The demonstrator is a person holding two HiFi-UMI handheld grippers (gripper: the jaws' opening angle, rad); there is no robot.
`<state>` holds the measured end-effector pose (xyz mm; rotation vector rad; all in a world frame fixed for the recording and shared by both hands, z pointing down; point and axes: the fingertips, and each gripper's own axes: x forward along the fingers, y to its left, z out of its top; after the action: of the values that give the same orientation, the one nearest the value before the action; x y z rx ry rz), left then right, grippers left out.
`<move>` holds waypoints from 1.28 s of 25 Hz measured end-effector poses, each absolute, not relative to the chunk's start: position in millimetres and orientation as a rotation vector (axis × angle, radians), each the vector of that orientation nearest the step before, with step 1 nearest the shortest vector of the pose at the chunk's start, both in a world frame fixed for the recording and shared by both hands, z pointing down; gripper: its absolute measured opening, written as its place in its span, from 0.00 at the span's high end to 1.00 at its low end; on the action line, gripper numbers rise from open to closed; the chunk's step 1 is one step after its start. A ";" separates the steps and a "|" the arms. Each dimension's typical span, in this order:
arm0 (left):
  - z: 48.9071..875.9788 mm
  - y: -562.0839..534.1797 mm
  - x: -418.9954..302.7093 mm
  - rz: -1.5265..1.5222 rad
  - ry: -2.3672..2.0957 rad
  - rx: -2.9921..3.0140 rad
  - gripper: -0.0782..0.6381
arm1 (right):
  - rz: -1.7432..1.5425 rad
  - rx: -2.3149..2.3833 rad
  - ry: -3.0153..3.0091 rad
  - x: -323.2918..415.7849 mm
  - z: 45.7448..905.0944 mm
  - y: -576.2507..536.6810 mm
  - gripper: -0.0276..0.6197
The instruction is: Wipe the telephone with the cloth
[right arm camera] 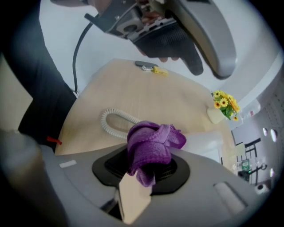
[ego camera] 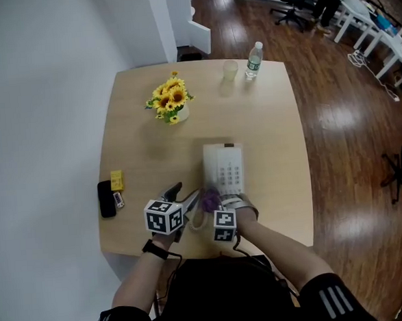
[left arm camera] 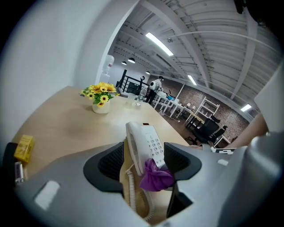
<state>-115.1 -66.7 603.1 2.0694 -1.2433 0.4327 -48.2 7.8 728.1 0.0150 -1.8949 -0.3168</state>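
Observation:
A white telephone (ego camera: 223, 168) lies on the wooden table (ego camera: 267, 131), keypad up, its coiled cord (right arm camera: 114, 121) trailing toward me. My right gripper (right arm camera: 151, 166) is shut on a bunched purple cloth (right arm camera: 153, 144), which sits at the telephone's (right arm camera: 205, 142) near end. In the head view the cloth (ego camera: 209, 200) touches the phone's front edge. My left gripper (ego camera: 178, 196) hovers just left of the cloth, jaws open with nothing between them. Through those open jaws the left gripper view shows the telephone (left arm camera: 144, 144) and cloth (left arm camera: 155, 176) ahead.
A vase of sunflowers (ego camera: 170, 102) stands at the table's far left. A water bottle (ego camera: 253, 60) and a glass (ego camera: 230, 70) stand at the far edge. A black case (ego camera: 106, 198) and a yellow item (ego camera: 116, 180) lie at the left edge. Office chairs and desks are beyond.

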 end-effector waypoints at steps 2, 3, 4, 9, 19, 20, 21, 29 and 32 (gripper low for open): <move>607.6 -72.7 -108.7 0.446 -1.234 2.053 0.50 | -0.231 0.074 -1.979 -45.5 717.0 12.2 0.74; 610.2 -76.6 -104.4 0.449 -1.229 2.045 0.50 | -0.183 0.117 -2.023 -42.1 709.2 12.8 0.74; 612.8 -81.4 -99.8 0.450 -1.227 2.036 0.50 | -0.133 0.165 -2.069 -37.9 701.0 12.4 0.74; 625.1 -115.7 -77.3 0.484 -1.290 2.003 0.50 | 0.079 0.439 -2.232 0.0 651.5 -4.7 0.74; 676.9 -156.8 -58.8 0.649 -1.437 1.849 0.51 | 0.263 0.781 -2.314 83.0 606.9 -28.3 0.74; 680.2 -159.1 -57.1 0.662 -1.447 1.842 0.52 | 0.288 0.799 -2.321 88.1 605.7 -28.6 0.74; 683.1 -161.2 -54.9 0.674 -1.454 1.837 0.52 | 0.308 0.810 -2.328 92.0 604.4 -28.6 0.74; 701.8 -174.2 -58.8 0.757 -1.543 1.786 0.55 | 0.332 0.849 -2.357 115.5 593.0 -33.4 0.74; 707.4 -176.6 -58.9 0.747 -1.556 1.765 0.55 | 0.343 0.856 -2.366 120.7 590.2 -39.3 0.74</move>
<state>-58.9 -176.6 707.4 1.7647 -1.5557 0.7469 120.7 -39.3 590.2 0.8562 -2.3663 0.3427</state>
